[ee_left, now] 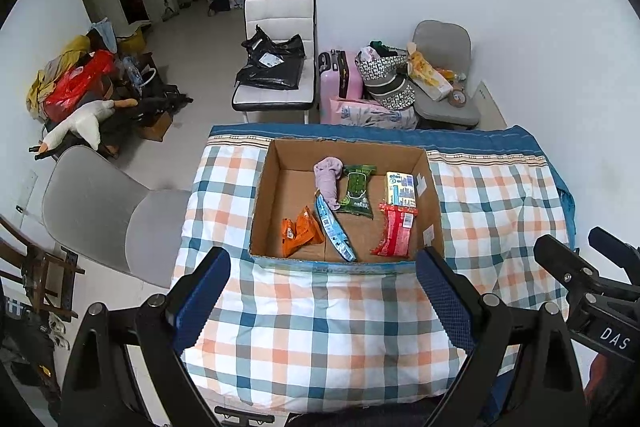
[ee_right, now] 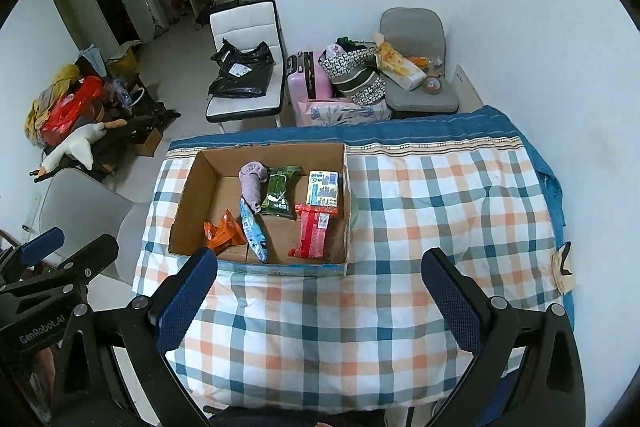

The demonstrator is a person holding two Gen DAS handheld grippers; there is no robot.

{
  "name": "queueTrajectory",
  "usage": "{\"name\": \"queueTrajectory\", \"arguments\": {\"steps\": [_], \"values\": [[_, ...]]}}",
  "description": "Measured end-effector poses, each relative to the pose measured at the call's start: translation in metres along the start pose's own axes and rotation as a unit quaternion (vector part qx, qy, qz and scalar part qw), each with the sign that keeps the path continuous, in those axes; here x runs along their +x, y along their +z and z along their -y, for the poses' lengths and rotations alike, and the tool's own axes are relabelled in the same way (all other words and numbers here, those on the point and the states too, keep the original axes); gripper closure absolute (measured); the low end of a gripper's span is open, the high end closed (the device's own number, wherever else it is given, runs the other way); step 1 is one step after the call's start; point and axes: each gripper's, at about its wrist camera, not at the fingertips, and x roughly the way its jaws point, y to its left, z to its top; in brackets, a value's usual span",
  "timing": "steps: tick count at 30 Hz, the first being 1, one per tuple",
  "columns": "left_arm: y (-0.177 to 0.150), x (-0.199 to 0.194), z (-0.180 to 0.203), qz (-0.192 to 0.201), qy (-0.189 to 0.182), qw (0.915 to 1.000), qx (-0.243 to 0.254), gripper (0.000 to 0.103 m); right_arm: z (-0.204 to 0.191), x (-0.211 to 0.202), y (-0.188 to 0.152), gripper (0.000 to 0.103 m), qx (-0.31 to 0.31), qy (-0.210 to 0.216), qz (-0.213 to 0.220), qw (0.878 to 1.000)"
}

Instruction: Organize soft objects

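An open cardboard box (ee_left: 264, 195) (ee_right: 188, 195) sits on the checked blanket. Inside lie a lilac cloth roll (ee_left: 329, 179) (ee_right: 253, 183), a green pack (ee_left: 357, 191) (ee_right: 281, 193), a yellow-blue pack (ee_left: 401, 189) (ee_right: 323, 193), a red pack (ee_left: 394, 233) (ee_right: 314, 233), a blue pack (ee_left: 334, 231) (ee_right: 253, 231) and an orange pack (ee_left: 300, 233) (ee_right: 224, 235). My left gripper (ee_left: 322, 301) is open and empty, above the blanket in front of the box. My right gripper (ee_right: 318, 301) is open and empty, in front of the box's right corner.
The checked blanket (ee_left: 320, 339) (ee_right: 440, 211) covers a table with a blue edge. A grey chair (ee_left: 104, 215) stands at its left. A white chair with black bags (ee_left: 276, 67), a pink suitcase (ee_left: 340, 75) and a loaded grey chair (ee_left: 444, 83) stand behind. A beige tag (ee_right: 564, 267) lies at the right edge.
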Motion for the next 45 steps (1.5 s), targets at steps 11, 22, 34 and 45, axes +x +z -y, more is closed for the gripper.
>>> {"name": "queueTrajectory", "arguments": {"steps": [11, 22, 34, 45], "values": [[0.002, -0.013, -0.002, 0.008, 0.008, 0.9999, 0.001, 0.008, 0.000, -0.012, 0.007, 0.000, -0.002, -0.006, 0.012, 1.000], [0.002, -0.011, 0.000, 0.003, 0.009, 0.9999, 0.006, 0.008, 0.000, -0.009, 0.006, 0.000, 0.000, -0.009, 0.013, 1.000], [0.003, -0.011, -0.002, 0.004, 0.007, 0.9999, 0.007, 0.008, -0.002, -0.010, 0.001, 0.000, -0.002, -0.018, 0.016, 1.000], [0.003, -0.011, -0.002, 0.003, 0.008, 0.9999, 0.007, 0.008, -0.002, -0.011, 0.000, 0.000, -0.002, -0.018, 0.017, 1.000]]}}
